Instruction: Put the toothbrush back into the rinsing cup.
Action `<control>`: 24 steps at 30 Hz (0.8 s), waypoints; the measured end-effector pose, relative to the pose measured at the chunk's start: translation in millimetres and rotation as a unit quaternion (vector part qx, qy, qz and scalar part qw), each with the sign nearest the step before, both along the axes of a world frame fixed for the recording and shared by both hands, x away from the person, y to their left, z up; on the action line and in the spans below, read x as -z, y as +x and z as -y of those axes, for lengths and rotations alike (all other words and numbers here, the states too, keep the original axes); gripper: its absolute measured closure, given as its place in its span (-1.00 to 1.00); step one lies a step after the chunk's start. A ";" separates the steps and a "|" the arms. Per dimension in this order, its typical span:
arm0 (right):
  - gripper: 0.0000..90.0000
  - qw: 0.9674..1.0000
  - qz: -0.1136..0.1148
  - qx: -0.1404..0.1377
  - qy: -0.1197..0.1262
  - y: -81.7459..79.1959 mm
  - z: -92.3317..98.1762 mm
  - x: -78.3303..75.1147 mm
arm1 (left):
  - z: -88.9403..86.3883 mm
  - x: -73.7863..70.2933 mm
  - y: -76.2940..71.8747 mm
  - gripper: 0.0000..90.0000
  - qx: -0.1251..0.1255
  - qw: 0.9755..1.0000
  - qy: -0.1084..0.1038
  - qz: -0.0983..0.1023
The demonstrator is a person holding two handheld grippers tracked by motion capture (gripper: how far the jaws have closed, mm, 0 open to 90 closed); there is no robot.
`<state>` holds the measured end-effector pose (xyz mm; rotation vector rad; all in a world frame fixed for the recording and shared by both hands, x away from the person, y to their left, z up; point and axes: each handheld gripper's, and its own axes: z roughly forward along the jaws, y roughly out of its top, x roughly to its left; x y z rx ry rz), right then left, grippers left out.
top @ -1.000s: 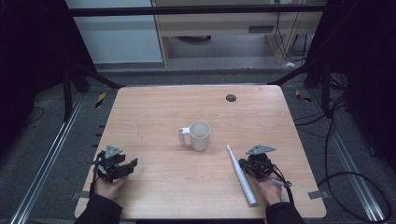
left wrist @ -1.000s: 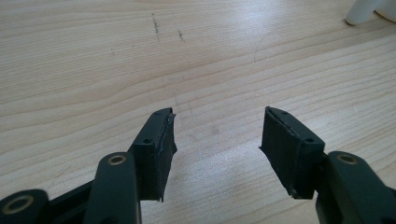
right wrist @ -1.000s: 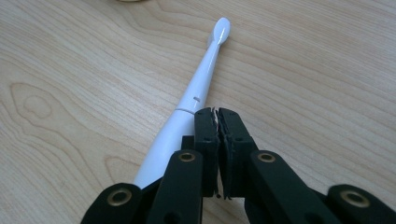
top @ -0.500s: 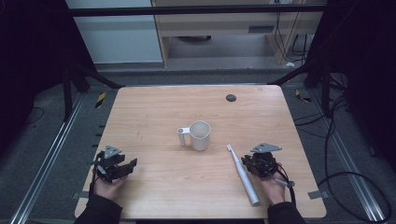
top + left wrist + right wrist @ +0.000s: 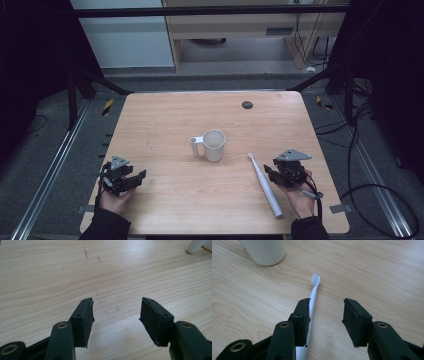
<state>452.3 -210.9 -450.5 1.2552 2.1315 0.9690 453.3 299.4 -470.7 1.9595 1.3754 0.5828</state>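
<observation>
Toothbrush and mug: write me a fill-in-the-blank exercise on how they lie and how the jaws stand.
1. The white toothbrush lies flat on the ____.
2. The mug stands upright with its handle toward the ____ gripper's side of the high view.
3. The right gripper has its jaws ____, with nothing clamped between them.
4. In the right gripper view the toothbrush's bristle end points toward the ____.

Missing words: table; left; open; mug
</observation>
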 end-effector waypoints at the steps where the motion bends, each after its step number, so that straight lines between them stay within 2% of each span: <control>1: 0.23 1.000 0.005 0.003 -0.004 -0.5 0.1 -1.5 | -0.2 0.0 0.0 -0.05 0.000 1.000 0.001 0.000; 7: 0.24 1.000 -0.003 -0.004 -0.005 -2.0 1.4 -8.3 | -1.2 -0.2 -0.1 -0.05 0.000 1.000 0.002 0.000; 10: 0.19 0.999 -0.030 -0.019 -0.001 -0.8 -0.6 -9.2 | -0.9 0.1 0.2 -0.05 0.000 1.000 0.001 0.000; 13: 0.16 0.999 -0.028 -0.022 -0.012 -1.0 -1.8 -9.9 | -0.8 0.1 0.2 -0.05 0.000 1.000 0.001 0.000; 16: 0.17 0.999 -0.031 -0.029 -0.007 -0.9 -5.0 -10.9 | -0.9 0.1 0.3 -0.05 0.000 1.000 0.001 -0.001; 18: 0.11 0.999 -0.036 -0.031 -0.022 0.1 -10.5 -11.9 | -0.8 0.2 0.3 -0.05 0.000 1.000 0.000 -0.001; 20: 0.10 0.998 -0.039 -0.032 -0.027 0.4 -12.4 -12.1 | -0.9 0.2 0.5 -0.05 0.000 1.000 0.000 -0.002; 21: 0.10 0.998 -0.051 -0.034 -0.032 2.0 -16.0 -12.0 | -0.9 0.3 0.6 -0.06 0.000 1.000 0.000 -0.003; 24: 0.11 0.997 -0.059 -0.037 -0.040 3.8 -19.4 -11.4 | -1.2 0.8 1.1 -0.06 0.003 1.000 0.003 -0.006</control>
